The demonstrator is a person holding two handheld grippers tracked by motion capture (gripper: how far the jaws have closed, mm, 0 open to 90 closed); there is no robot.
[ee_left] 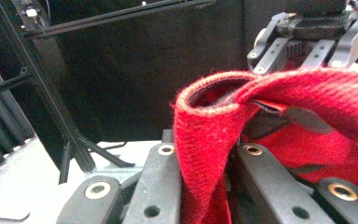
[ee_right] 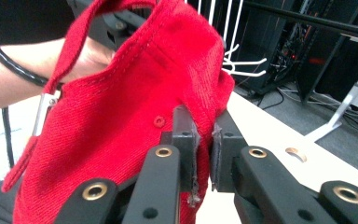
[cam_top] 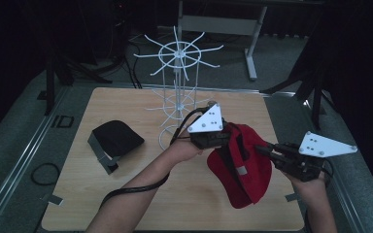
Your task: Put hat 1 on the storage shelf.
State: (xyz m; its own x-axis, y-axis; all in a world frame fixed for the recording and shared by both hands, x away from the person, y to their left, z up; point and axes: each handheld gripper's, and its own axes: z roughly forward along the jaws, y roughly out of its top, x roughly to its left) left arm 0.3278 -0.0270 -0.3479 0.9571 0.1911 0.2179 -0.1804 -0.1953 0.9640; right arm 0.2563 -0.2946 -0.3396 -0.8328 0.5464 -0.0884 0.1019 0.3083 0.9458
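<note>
Red cap [cam_top: 240, 167]: woven fabric, held clear of the bench [cam_top: 126, 204] between your two hands, crown hanging down, near the bench's front right. Your left claw [cam_top: 222, 138] is pinching a fold of its rim, cloth squeezed between the jaws in the left gripper view [ee_left: 200, 154]. Your right claw [cam_top: 263, 149] is pressed together on the opposite edge, cloth nipped between the pads [ee_right: 186, 140] beside a small eyelet [ee_right: 159, 122].

White wire display rack [cam_top: 177, 82]: upright at the bench's far middle, hooks radiating in tiers. It stands just beyond and left of the cap, and your left hand [cam_top: 182, 148] is the nearer one; the cap's opening, stretched roughly left to right between the claws, likely has to turn toward a hook.

Black cap [cam_top: 114, 138]: resting on the bench, left side, well apart from both claws, untouched.
</note>
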